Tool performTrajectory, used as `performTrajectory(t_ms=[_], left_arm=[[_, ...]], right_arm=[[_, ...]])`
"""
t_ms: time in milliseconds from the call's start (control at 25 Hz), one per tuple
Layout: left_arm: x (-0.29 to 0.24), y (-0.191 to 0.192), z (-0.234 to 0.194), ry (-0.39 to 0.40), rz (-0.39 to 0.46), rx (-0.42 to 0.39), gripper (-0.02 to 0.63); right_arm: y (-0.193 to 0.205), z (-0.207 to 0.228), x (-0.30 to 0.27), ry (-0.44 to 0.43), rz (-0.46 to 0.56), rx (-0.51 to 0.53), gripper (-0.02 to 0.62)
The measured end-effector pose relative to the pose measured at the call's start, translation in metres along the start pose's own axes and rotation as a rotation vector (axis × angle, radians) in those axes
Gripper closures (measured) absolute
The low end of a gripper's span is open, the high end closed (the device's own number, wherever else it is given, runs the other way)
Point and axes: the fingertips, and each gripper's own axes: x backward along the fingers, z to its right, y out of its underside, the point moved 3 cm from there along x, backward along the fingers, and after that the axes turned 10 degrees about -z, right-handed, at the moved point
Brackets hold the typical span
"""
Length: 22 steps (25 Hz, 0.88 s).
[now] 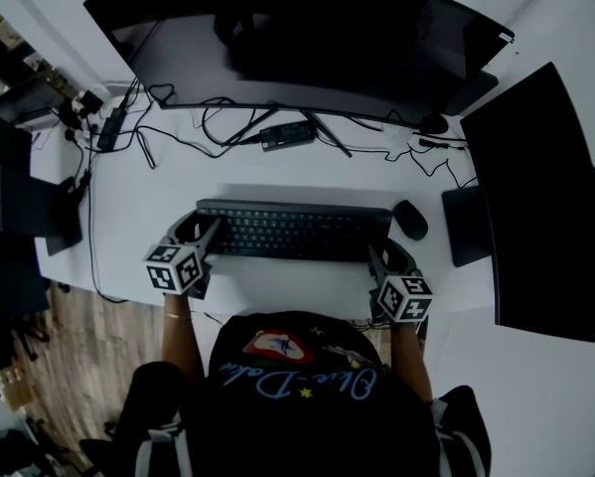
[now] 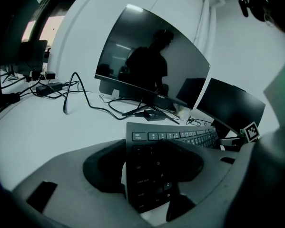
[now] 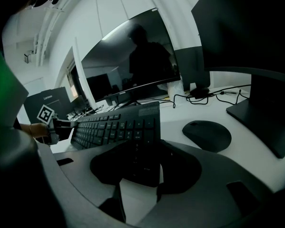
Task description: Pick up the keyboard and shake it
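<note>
A black keyboard (image 1: 292,232) lies flat on the white desk (image 1: 128,207), in front of the curved monitor. My left gripper (image 1: 200,231) is at its left end and my right gripper (image 1: 390,256) at its right end. In the left gripper view the keyboard's (image 2: 180,137) left end, with the esc key, sits between the wide-apart jaws of the left gripper (image 2: 144,167). In the right gripper view the keyboard's (image 3: 118,122) right end sits between the jaws of the right gripper (image 3: 144,167). I see no pad pressing on it.
A black mouse (image 1: 410,220) lies just right of the keyboard. Behind it are a curved monitor (image 1: 297,38), loose cables (image 1: 218,127) and a power brick (image 1: 287,134). A second monitor (image 1: 540,197) stands at the right, dark equipment (image 1: 29,207) at the left edge.
</note>
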Motion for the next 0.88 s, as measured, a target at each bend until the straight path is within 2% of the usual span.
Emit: performTrajectory(t_ms=[880], left_arm=[[-0.019,0.014,-0.008,-0.032,-0.073,0.033,0.391]], right_arm=[[0.014,0.010,-0.021,0.010,-0.106,-0.058,0.426]])
